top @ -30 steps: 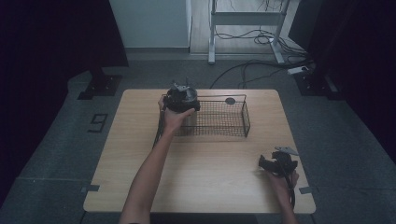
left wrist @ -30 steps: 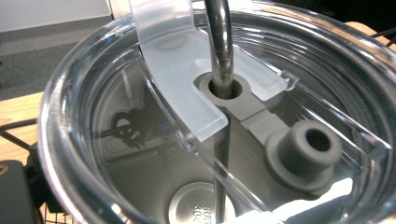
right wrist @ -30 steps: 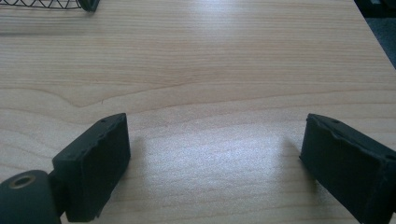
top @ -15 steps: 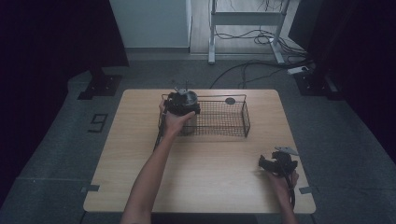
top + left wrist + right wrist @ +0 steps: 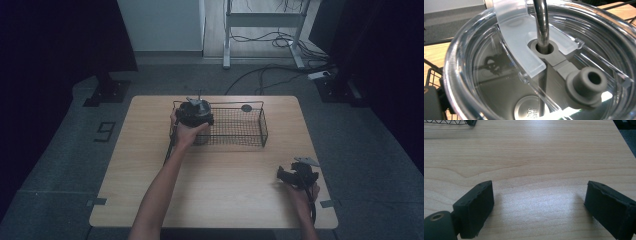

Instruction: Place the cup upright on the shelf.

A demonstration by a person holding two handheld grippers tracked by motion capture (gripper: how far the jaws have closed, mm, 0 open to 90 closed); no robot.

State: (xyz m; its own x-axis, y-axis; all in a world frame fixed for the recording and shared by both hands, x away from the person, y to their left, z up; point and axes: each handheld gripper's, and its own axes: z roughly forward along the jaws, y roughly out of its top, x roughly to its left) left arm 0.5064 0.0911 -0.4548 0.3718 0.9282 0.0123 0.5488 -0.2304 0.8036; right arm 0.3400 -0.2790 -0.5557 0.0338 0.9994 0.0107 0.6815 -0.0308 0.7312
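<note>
**Clear lid of a tumbler close under the left gripper**

Clear plastic formed the lid [image 5: 524,62] of a tumbler [image 5: 200,136], which stood at the left end of a black wire basket [image 5: 235,127] on the far half of the wooden table [image 5: 215,190]. A metal straw [image 5: 541,22] went through a grey seal in the lid, and a grey plug [image 5: 586,87] sat beside it. The left gripper [image 5: 196,113] was directly over the tumbler; I cannot tell how its jaws stood. The right gripper [image 5: 539,207] rested low at the near right part of the table, well apart from the basket, with its jaws spread wide and holding nothing.
</note>
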